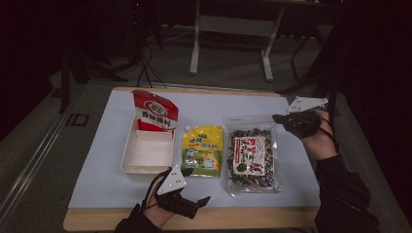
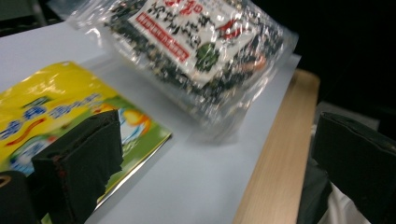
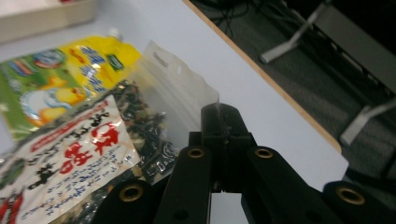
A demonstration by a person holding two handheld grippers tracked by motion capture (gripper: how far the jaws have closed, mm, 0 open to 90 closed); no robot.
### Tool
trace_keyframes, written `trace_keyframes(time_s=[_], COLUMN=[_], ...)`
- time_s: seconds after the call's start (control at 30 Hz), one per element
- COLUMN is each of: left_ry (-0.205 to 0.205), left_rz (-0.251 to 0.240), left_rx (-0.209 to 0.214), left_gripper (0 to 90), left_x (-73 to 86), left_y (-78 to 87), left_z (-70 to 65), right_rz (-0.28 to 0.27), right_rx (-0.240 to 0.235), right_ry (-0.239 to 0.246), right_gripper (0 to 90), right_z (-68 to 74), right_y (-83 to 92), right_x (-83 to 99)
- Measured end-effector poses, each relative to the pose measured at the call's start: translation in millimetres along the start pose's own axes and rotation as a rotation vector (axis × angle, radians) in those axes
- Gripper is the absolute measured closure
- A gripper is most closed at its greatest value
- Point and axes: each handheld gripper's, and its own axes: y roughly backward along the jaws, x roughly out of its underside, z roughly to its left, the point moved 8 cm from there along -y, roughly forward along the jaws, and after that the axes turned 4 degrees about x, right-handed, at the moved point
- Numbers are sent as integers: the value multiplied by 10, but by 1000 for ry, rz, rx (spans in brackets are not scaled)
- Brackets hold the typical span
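I take the clear bag (image 1: 252, 154) of dark mix as my landmark; it lies flat on the pale mat (image 1: 291, 187) at the mat's right side, with a white and red label on its face.

My right gripper (image 1: 278, 118) is at the bag's far right corner. In the right gripper view its jaws are pressed together on the clear top edge of the bag (image 3: 182, 100), just beside the hang hole, so I read it as clamped on the bag. The bag's body still lies on the mat.

My left gripper (image 1: 197, 191) sits off the bag's near left corner, over the mat's near edge and the wooden table rim (image 1: 252, 218). In the left gripper view its jaws stand wide apart with nothing between them; the bag (image 2: 201, 42) is ahead of them and well clear.

Just left of the bag, almost touching it, lies a yellow pouch (image 1: 202, 150) with a spout at its far end. Left of that again is a white tray (image 1: 127, 155) with a divider, and a red packet (image 1: 155, 111) stands leaning in the tray's far compartment.

Beyond the bag, past the table's far edge, I see a white stand (image 1: 231, 29) on the dark floor.
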Motion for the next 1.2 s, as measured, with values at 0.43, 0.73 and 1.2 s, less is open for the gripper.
trace_keyframes(time_s=[0.43, 0.73, 1.2], left_ry=[44, 86, 101], left_rz=[-7, -28, -132], left_rx=[25, 57, 54], left_gripper=[36, 59, 157], left_x=[-63, -3, -13], left_y=[-290, -344, -194], left_z=[151, 238, 332], right_rz=[-147, -244, -344], right_rx=[-64, -124, -162], right_ry=[137, 257, 375], right_gripper=[900, 900, 900], right_z=[505, 976, 1412], right_y=[494, 819, 1087], right_x=[-426, -707, -1069])
